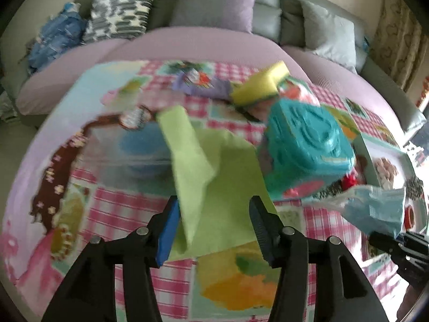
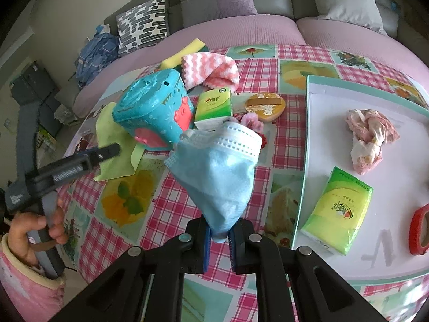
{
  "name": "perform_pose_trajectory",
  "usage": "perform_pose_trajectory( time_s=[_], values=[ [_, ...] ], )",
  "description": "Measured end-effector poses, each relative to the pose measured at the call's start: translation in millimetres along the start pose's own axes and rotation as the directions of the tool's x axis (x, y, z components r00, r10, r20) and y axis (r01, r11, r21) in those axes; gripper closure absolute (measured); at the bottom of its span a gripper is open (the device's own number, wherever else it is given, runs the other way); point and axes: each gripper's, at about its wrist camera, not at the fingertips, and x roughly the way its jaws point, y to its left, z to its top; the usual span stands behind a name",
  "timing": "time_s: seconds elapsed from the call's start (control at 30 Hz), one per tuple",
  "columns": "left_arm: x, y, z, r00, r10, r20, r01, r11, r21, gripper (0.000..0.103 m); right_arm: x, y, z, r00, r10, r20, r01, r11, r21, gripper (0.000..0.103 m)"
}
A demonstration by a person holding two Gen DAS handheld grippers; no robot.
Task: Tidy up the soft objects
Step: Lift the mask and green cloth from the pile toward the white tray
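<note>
A pale blue face mask (image 2: 214, 171) hangs crumpled, pinched at its bottom corner above the checked tablecloth. A lime-green cloth (image 1: 214, 187) lies rumpled beside a teal box.

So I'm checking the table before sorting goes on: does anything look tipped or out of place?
Yes. The teal container lies tipped on its side, resting partly on the green cloth, among the unsorted pile rather than upright. The white tray looks orderly.
</note>
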Motion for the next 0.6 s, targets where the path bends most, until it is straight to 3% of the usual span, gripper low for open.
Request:
perform_pose_trajectory(
  time_s=[0.23, 0.5, 0.6],
  values=[
    [25.0, -21.1, -7.6, 0.994, -0.060, -0.091, 0.065, 0.997, 0.053, 0.043, 5.4, -2.5, -1.6, 1.000, 0.002, -0.013, -0.002, 1.000, 0.007, 0.092],
    [34.8, -33.3, -9.3, 0.996, 0.042, -0.084, -0.031, 0.991, 0.131, 0.041, 9.5, -4.9, -3.5, 1.000, 0.003, -0.023, -0.003, 1.000, 0.018, 0.092],
    [33.3, -28.0, -10.3, 0.996, 0.037, -0.078, -0.028, 0.994, 0.105, 0.045, 9.4, -4.9, -3.9, 1.000, 0.002, -0.024, -0.002, 1.000, 0.019, 0.092]
  ],
)
